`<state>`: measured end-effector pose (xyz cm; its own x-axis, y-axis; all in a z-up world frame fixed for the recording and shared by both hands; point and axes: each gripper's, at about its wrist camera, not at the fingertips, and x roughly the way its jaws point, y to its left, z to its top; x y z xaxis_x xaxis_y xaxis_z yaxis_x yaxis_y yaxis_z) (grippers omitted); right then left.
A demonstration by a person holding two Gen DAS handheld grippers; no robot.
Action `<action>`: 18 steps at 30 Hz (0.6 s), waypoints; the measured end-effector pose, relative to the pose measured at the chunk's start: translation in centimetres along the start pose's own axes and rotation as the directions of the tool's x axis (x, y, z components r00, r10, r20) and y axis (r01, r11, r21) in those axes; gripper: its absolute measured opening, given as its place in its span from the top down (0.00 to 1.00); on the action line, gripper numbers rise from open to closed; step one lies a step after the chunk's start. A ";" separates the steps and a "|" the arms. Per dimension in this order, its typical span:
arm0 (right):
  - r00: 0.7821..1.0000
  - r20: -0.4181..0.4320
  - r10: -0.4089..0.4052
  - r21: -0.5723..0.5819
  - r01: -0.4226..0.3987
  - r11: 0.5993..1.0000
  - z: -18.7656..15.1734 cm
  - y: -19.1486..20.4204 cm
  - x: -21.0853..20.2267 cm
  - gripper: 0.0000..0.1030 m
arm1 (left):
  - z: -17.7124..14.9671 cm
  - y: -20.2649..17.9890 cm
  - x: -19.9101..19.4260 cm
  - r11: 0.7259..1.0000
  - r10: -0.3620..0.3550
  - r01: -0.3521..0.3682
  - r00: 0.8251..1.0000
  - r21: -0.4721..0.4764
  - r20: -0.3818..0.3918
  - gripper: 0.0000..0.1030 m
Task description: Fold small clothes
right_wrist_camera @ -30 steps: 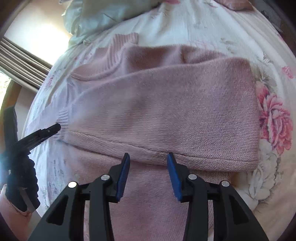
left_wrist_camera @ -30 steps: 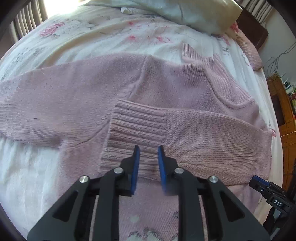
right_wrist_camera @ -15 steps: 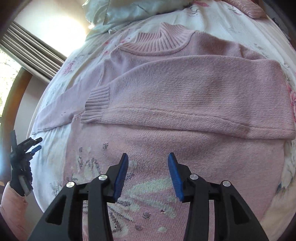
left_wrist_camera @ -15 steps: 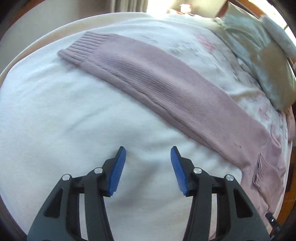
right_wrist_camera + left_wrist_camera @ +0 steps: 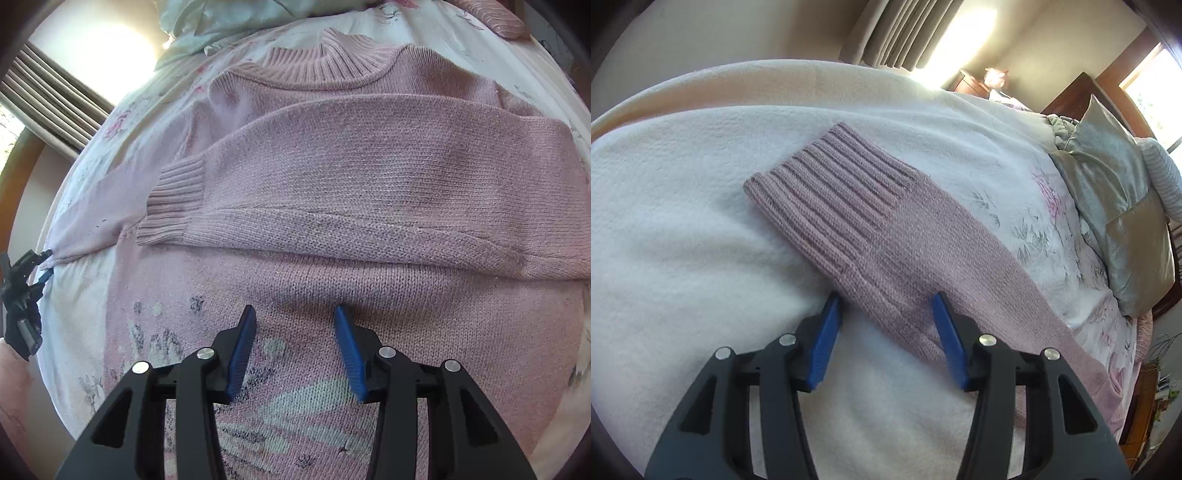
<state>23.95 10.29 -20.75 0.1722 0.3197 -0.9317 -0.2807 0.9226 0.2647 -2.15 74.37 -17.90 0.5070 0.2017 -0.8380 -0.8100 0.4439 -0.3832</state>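
Sweater (image 5: 369, 177): one sleeve folded across. Left gripper (image 5: 886, 314) spread wide astride other sleeve (image 5: 886, 236), needs clamping; right gripper (image 5: 295, 332) released, idle.

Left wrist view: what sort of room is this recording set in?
Most likely a bedroom: a pink sweater lies spread on a bed with a floral sheet, pillows at its head, curtains behind.

Left gripper (image 5: 886, 325) hovering with jaws spread wide, straddling near edge of pink sweater sleeve (image 5: 923, 254). Ribbed cuff (image 5: 831, 192) lying flat on white blanket (image 5: 683, 240), pointing toward bed's far-left edge. Pillow (image 5: 1119, 206) resting at right edge.
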 end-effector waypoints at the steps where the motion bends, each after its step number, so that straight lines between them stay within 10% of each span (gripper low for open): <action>1: 1.000 0.001 -0.003 0.001 0.003 1.000 0.0 0.0 0.1 0.56 | 0.2 0.1 0.1 1.000 -0.005 0.005 1.000 -0.006 0.007 0.51; 5: 1.000 0.006 -0.005 0.009 0.005 1.000 -0.1 0.0 0.2 0.56 | 0.8 -0.4 0.2 1.000 0.016 -0.017 0.999 0.022 0.033 0.60; 9: 1.000 0.007 -0.011 -0.007 0.011 1.000 -0.2 0.1 -0.4 0.56 | 0.9 -1.6 -1.0 0.999 -0.007 0.004 0.998 0.047 0.067 0.94; 18: 0.999 0.047 0.000 -0.001 0.000 1.000 -0.6 -1.0 -3.3 0.56 | -2.3 -10.9 -5.9 0.962 -0.155 0.120 0.979 0.244 0.133 0.95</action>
<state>23.12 8.20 -18.12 0.2163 0.3292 -0.9192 -0.2819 0.9224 0.2640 2.99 66.30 -9.71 0.6613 0.2445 -0.7091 -0.6470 0.6642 -0.3743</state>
